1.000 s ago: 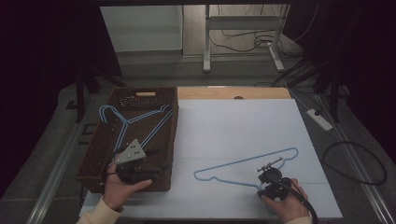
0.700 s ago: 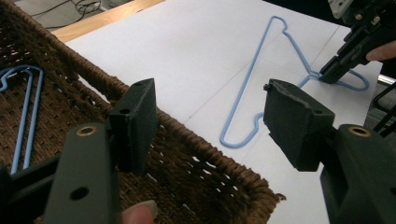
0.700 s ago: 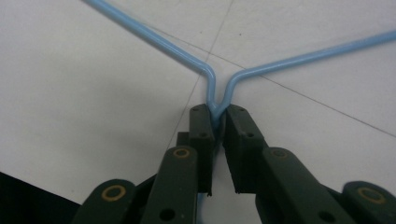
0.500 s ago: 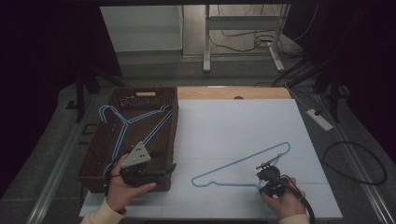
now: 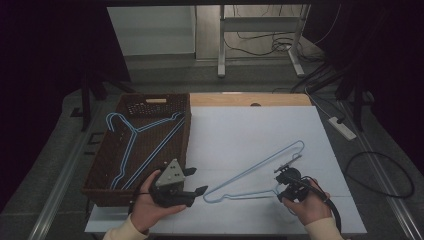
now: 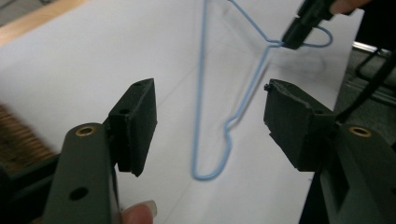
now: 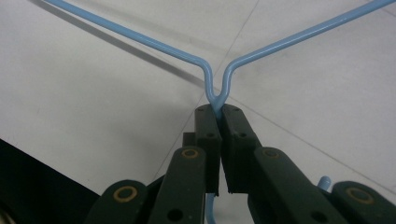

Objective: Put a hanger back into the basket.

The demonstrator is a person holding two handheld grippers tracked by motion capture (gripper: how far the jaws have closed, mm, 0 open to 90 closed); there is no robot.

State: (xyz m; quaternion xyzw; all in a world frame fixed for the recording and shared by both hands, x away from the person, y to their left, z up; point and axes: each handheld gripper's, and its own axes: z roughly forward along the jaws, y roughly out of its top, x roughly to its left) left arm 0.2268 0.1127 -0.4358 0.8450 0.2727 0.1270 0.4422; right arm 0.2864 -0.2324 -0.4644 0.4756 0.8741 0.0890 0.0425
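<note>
A: What is getting cut off or hard to read here?

B: In the right gripper view the hook of the blue hanger (image 7: 212,91) is disappearing behind the jaws, with just a blue tip showing low at the right. In the high view the right gripper (image 5: 286,176) is small and dark, so its pads are hard to make out there. Both forearms are running off the bottom edge.

A: And the right tongs?

B: They have just been closing, and they are now pinching the hanger's neck, where the 2 shoulder wires are meeting.

A: Where is that hanger sitting?

B: On the white sheet (image 5: 250,135), right of the basket; its far end seems to be resting on the sheet, though I cannot be sure.

A: The left gripper (image 5: 197,181)?

B: Its jaws are standing wide with nothing between the pads, aiming at the hanger's near corner from beside the basket.

A: What is the basket (image 5: 129,105) holding?

B: The brown wicker basket is holding what look like 2 more blue hangers (image 5: 132,137), lying flat and overlapping.
</note>
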